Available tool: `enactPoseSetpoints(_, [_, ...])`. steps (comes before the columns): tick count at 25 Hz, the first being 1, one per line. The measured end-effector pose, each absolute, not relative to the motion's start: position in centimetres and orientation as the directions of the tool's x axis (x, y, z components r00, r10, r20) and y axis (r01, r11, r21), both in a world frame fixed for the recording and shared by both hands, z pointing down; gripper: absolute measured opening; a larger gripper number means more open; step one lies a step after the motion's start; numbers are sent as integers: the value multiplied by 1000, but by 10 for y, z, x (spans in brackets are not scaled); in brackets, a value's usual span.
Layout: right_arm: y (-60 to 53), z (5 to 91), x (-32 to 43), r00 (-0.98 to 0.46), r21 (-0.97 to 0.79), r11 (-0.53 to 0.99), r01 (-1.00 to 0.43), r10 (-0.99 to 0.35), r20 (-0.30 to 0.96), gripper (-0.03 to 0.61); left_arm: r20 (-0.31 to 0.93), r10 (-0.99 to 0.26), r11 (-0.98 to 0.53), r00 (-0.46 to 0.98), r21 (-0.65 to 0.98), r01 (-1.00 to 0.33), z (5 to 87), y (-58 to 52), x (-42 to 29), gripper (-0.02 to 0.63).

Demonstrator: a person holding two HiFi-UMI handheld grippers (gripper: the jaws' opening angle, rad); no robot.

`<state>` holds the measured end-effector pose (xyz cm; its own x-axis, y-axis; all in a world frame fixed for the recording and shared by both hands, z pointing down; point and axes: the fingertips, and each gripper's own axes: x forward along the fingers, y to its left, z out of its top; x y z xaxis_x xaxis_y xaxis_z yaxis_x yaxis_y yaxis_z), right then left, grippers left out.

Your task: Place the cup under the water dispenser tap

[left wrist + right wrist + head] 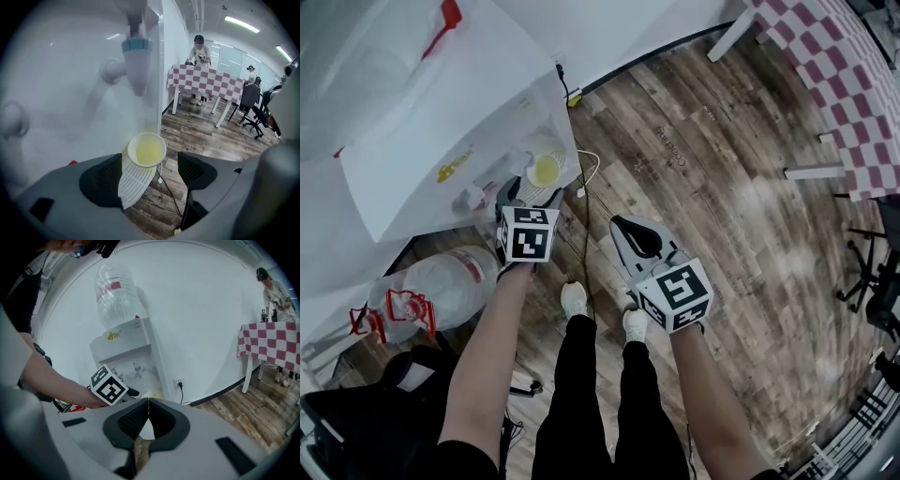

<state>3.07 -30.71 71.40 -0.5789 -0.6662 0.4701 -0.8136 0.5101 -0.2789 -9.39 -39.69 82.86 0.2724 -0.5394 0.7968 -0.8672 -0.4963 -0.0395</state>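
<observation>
1. One white water dispenser [124, 345] carries one clear plastic bottle [115, 291] on top. It has two taps [123, 374], as far as the blur allows.
2. There are two tools. The left tool [151, 167] gapes wide. The right tool [148, 408] is pressed together with nothing in it.
3. One pale yellow paper cup [146, 150] sits on the white slotted drip tray [136, 185] beneath the blue-collared tap [137, 54], between the left tool's jaws.

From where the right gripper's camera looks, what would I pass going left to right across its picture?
Bare forearm → black-and-white marker cube → pale cup → wall socket with a plug in it → checkered table. The water dispenser overlaps the cube and cup, so I leave it out.
</observation>
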Motion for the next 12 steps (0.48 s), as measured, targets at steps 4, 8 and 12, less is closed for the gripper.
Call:
enactPoseSetpoints(4, [-301,696,33,-595,-308,510,-803,-673,440,21,790,-551,-483,269,-39,-875,814,-385,-93,366])
enactPoseSetpoints(8, [-291,681,32,-610,-294,536,-791,-661,436,20,785,-560,-473,265,-41,-880,796,-373,-94,354])
enactPoseSetpoints(12, [-279,664,34,-618,-280,554,-784,-654,436,20,774,-580,-462,256,-54,-885,776,-358,-94,256])
